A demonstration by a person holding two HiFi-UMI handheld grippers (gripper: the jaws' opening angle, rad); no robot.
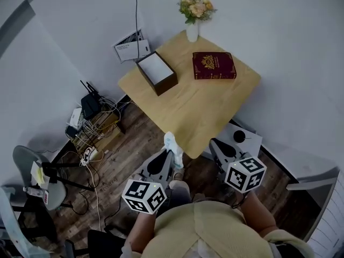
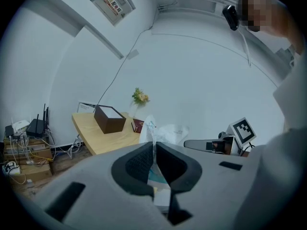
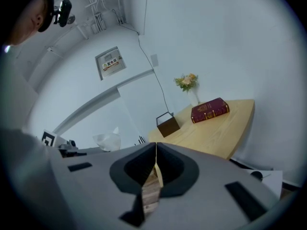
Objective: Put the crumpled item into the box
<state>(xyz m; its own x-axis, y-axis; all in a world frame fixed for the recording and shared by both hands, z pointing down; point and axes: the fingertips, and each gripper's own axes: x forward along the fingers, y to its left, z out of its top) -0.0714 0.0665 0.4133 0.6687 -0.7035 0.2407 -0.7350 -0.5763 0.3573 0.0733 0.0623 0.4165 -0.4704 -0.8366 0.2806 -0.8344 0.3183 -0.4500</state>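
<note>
At the near corner of the wooden table (image 1: 199, 112), the left gripper (image 1: 172, 155) pinches the crumpled white item (image 1: 172, 142). The item sticks up out of the closed jaws. Just off that same corner, the right gripper (image 1: 214, 143) has its jaws pressed together with nothing between them. On the table's far side sits the open brown box (image 1: 156, 72), with a red book (image 1: 214, 65) near it.

Nothing legible — the wall panel's label (image 3: 111, 63) is too blurred.
</note>
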